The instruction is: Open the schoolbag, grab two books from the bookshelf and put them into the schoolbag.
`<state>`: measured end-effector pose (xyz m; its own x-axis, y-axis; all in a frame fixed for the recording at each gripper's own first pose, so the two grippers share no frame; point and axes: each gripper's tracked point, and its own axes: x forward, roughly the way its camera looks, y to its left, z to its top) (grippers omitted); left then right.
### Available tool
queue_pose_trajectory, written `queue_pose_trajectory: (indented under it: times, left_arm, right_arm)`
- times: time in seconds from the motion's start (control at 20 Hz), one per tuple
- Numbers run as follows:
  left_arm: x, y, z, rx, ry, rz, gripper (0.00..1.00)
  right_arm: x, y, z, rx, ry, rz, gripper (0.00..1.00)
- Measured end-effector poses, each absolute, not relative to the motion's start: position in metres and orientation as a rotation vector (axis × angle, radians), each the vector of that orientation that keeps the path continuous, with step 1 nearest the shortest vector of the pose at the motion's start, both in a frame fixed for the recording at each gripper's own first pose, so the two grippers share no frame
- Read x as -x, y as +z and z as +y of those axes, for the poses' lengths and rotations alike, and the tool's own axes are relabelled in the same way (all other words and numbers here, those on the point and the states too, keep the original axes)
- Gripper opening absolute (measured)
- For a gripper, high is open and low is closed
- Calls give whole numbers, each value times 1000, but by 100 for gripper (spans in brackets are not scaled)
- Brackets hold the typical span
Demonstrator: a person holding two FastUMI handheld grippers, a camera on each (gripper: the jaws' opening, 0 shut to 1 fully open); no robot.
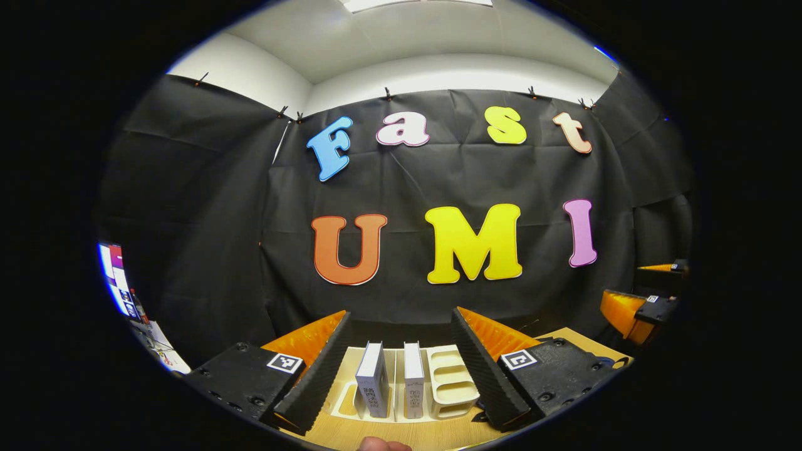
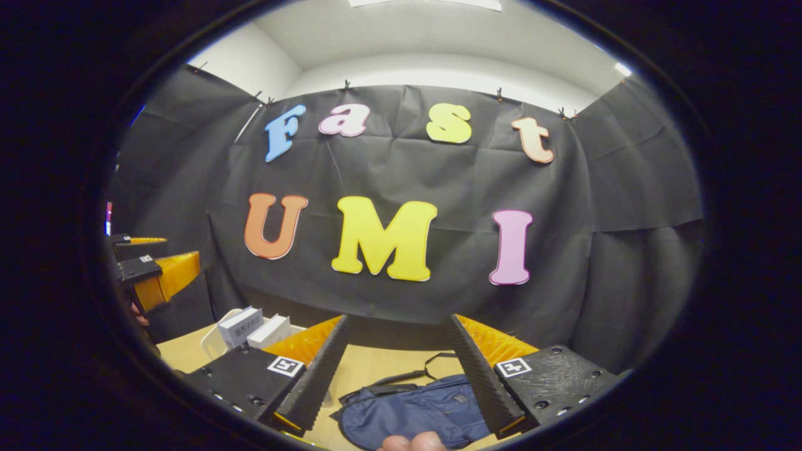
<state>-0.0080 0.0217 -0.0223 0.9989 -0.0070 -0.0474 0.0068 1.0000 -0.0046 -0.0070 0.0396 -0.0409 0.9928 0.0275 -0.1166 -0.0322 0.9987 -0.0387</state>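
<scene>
Books (image 1: 393, 381), 2 of them, stood upright in the bookshelf (image 1: 451, 382) on the desk (image 2: 388, 363); we judged them stiff, best pinched across the spine. Both grippers (image 1: 398, 360) (image 2: 395, 366) had fingers spread, empty. Our schoolbag (image 2: 413, 410) looked soft, floppy, apparently unopened.

Both views evenly lit from a ceiling light panel (image 1: 416, 4) at top centre of the frame; white upper wall bright, no blown-out glare apart from the panel itself. Strong fisheye bending toward the edges, with blue fringing at the upper right rim in the left gripper view. Centre sharp; the black cloth wall (image 2: 401, 181) reads dark but creases are visible, shadows soft on the wooden table (image 1: 401, 432).
</scene>
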Motion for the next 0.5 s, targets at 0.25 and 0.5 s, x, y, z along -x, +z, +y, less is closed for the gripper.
queue_pose_trajectory:
  times: [0.25, 0.5]
  left_arm:
    - [9, -26, 30, 3, 2, 58, 99]
    - [11, -30, 35, -4, 11, 71, 99]
  right_arm:
    - [12, -112, 53, 83, 66, 243, 95]
    - [23, -219, 75, 121, 131, 461, 96]
